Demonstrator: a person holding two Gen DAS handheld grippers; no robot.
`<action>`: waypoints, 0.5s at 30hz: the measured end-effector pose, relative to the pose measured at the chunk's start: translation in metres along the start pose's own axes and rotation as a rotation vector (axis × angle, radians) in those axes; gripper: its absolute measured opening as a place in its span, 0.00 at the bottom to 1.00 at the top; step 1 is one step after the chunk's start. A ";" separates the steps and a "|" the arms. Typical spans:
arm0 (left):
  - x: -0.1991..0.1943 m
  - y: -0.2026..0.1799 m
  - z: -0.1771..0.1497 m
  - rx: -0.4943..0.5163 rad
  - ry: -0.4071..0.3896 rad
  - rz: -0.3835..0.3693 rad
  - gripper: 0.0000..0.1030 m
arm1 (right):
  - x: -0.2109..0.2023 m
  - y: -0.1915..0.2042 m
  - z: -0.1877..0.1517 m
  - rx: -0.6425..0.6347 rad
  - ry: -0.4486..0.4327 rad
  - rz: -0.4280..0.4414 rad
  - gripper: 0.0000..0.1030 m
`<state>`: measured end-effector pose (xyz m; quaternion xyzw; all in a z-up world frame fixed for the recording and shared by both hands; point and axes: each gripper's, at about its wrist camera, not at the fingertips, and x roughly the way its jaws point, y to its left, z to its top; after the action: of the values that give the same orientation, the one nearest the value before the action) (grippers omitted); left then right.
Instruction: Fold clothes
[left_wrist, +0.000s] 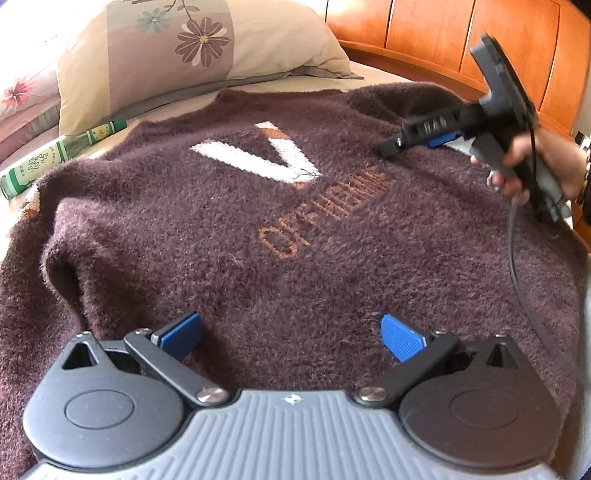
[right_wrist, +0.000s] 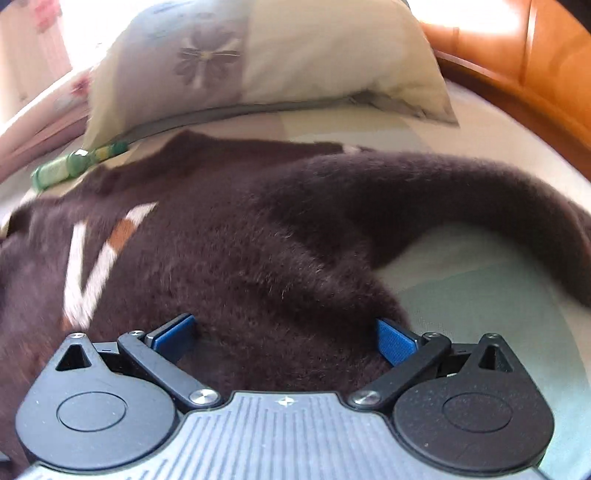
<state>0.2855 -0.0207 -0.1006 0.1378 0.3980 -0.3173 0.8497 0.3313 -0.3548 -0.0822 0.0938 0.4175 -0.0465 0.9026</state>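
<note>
Both grippers gape wide over the sweater (left_wrist: 258, 240); only left view shows the lettering, seemingly "OFFICIAL".

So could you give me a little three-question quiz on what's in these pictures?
1. True or false: the left gripper grips the sweater.
2. What lies beside the pillow? A) a bottle B) a shoe C) a book
3. Fill in: the big white letter on the sweater is ___.

Key:
1. False: both the left gripper and the right gripper are open.
2. A, the green bottle.
3. V
</note>
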 end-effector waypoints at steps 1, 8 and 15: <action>-0.001 -0.001 0.000 0.003 -0.001 0.000 0.99 | -0.008 0.005 -0.003 -0.013 -0.003 0.014 1.00; -0.005 -0.008 0.001 0.025 -0.017 0.011 0.99 | -0.047 0.038 -0.054 -0.118 0.016 0.125 1.00; -0.006 -0.019 0.002 0.054 -0.019 0.011 0.99 | -0.094 0.038 -0.139 -0.155 0.014 -0.013 1.00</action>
<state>0.2711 -0.0338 -0.0949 0.1598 0.3804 -0.3247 0.8511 0.1730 -0.2885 -0.0932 0.0212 0.4270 -0.0193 0.9038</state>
